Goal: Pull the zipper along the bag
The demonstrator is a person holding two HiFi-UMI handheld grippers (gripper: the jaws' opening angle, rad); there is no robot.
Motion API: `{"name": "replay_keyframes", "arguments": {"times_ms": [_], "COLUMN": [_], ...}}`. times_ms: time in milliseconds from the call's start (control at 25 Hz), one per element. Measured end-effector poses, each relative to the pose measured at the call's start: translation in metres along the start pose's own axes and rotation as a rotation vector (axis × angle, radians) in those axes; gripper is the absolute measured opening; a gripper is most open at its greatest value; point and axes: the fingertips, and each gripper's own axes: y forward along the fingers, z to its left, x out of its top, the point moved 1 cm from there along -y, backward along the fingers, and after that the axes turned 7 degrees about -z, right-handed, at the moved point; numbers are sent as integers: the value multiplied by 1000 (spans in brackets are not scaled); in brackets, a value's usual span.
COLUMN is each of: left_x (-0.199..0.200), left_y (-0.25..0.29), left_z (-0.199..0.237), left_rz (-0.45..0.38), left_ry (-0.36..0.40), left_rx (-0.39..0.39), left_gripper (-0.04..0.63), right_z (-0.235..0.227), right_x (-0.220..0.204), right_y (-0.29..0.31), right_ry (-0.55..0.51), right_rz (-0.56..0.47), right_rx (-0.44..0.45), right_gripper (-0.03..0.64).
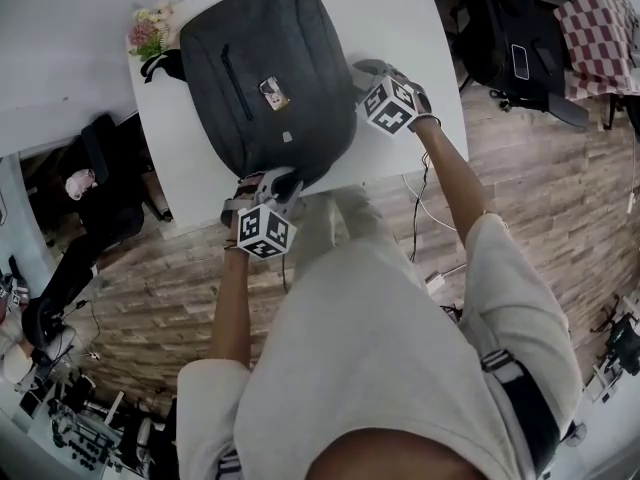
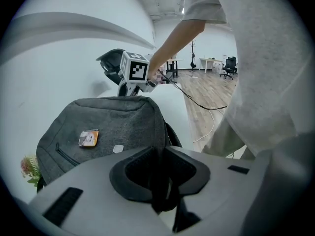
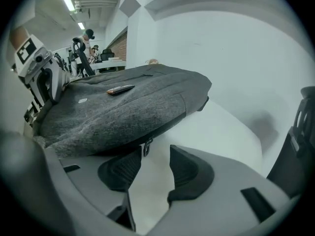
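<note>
A dark grey backpack (image 1: 265, 68) lies flat on the white table (image 1: 425, 28), with a small orange tag (image 1: 273, 93) on its front. My left gripper (image 1: 278, 183) is at the bag's near edge. In the left gripper view its jaws (image 2: 160, 167) are shut on a fold of dark fabric from the backpack (image 2: 108, 127). My right gripper (image 1: 365, 76) sits at the bag's right side, low over the table. In the right gripper view it (image 3: 151, 163) is open, and the metal zipper pull (image 3: 146, 147) hangs from the backpack (image 3: 128, 107) just beside the left pad, not pinched.
A small bunch of flowers (image 1: 150, 28) lies at the table's far left corner. A black office chair (image 1: 510, 38) and a checked cloth (image 1: 600, 28) stand right of the table. Cables (image 1: 425, 208) trail over the wooden floor near the table's edge.
</note>
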Motion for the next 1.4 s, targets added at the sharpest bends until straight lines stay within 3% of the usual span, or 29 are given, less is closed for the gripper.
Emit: {"name": "replay_keyframes", "arguments": {"times_ms": [120, 400, 480, 640, 760, 960, 1400], "left_x": [0, -1, -1, -4, -5, -5, -3], "left_y": [0, 2, 2, 4, 4, 4, 4], "left_z": [0, 2, 2, 4, 4, 2, -2], "left_rz": [1, 1, 1, 7, 7, 0, -18], "left_ry": [0, -9, -18, -36, -53, -86, -115], "left_rx": [-1, -2, -2, 3, 11, 21, 18], "left_gripper": [92, 92, 92, 89, 87, 87, 89], "right_z": [-3, 4, 4, 1, 2, 16, 86], "right_x": [8, 12, 8, 2, 2, -9, -33], "right_y": [3, 0, -3, -6, -9, -16, -50], "right_ry": [-65, -205, -262, -507, -583, -544, -205], "right_rz": [5, 27, 64, 193, 261, 308, 331], "right_rx": [16, 19, 11, -37, -50, -50, -71], "right_gripper": [182, 20, 20, 18, 18, 18, 18]}}
